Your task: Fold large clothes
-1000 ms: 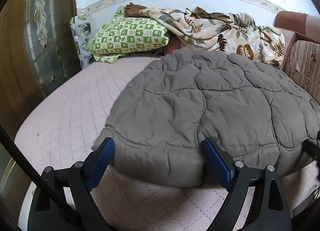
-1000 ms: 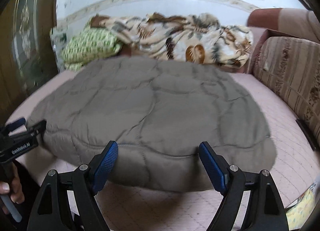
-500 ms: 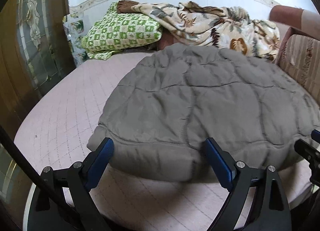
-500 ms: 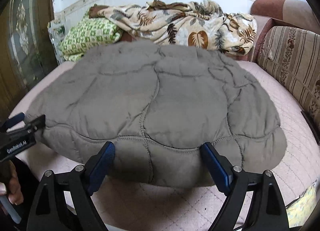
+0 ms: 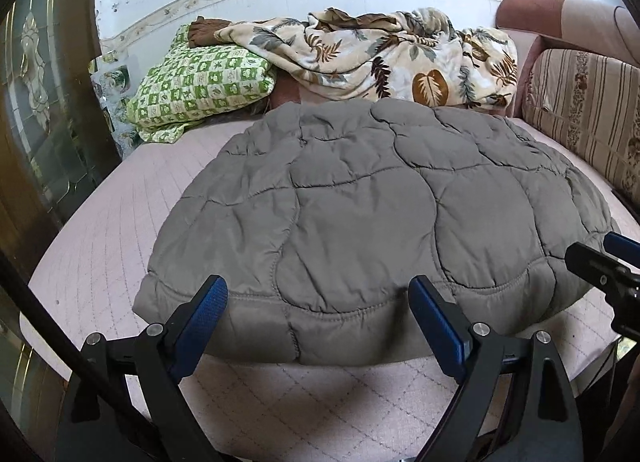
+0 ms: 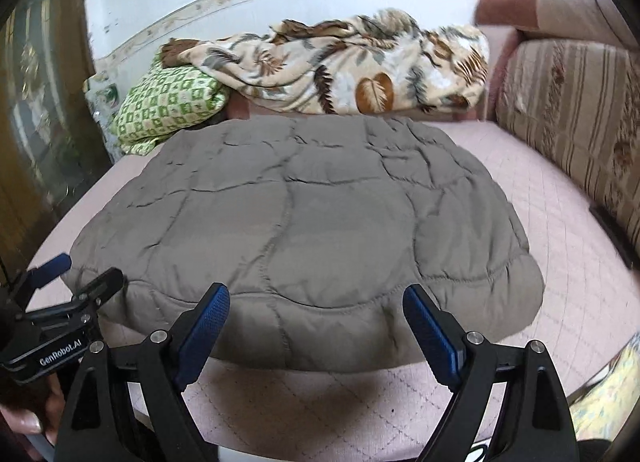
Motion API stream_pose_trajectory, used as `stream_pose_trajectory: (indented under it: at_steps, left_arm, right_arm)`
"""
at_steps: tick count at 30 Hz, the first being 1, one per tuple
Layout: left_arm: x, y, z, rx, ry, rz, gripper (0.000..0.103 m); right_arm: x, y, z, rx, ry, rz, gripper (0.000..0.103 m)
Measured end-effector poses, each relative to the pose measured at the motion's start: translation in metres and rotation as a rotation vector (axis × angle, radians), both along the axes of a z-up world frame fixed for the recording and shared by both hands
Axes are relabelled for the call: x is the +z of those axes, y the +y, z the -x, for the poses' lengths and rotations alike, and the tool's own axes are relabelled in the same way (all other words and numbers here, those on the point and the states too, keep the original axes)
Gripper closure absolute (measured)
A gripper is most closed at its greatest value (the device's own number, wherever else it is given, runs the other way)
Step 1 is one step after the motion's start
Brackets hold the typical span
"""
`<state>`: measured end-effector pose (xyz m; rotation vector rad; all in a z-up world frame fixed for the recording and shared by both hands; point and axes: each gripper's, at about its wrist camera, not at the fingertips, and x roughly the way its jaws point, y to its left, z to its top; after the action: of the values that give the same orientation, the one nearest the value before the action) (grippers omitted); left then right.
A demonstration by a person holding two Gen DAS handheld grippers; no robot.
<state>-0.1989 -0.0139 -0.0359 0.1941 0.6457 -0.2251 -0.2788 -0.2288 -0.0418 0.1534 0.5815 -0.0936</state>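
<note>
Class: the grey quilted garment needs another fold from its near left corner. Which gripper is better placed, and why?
Left gripper: open, facing the grey quilted garment near its left corner. The right gripper, also open, sits further right.

Both grippers drawn back from the folded quilt.

Left gripper (image 5: 318, 316) backed away and slightly raised: near hem of grey quilt (image 5: 360, 214), earlier right between the blue pads, now lying just ahead of them, with more pink mattress (image 5: 320, 402) visible below. Right gripper (image 6: 316, 318) likewise pulled back a little, hem no longer reaching between its fingers; jaws just opened slightly wider, nothing between them. Right gripper more visible at the right edge of the left view.
</note>
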Motion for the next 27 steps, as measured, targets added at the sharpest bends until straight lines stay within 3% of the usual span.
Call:
stream_pose_trajectory:
  at_steps: [4,10,19,25,27]
  left_arm:
    - [0.006,0.000,0.006,-0.011,-0.018,-0.001,0.012]
    - [0.037,0.007,0.022,-0.001,-0.088,0.027,0.010]
    - [0.106,0.035,0.054,0.062,-0.257,0.033,0.003]
    - [0.099,0.043,0.070,0.049,-0.218,0.057,0.003]
    - [0.088,0.042,0.072,0.063,-0.197,0.023,0.003]
  right_arm:
    - [0.004,-0.001,0.004,-0.002,-0.007,-0.004,0.012]
    - [0.023,0.006,0.015,0.017,-0.038,-0.009,0.012]
    - [0.086,0.021,0.054,0.049,-0.165,-0.026,0.007]
    - [0.090,0.041,0.088,0.033,-0.224,-0.002,0.001]
    - [0.081,0.053,0.093,0.037,-0.216,0.037,0.001]
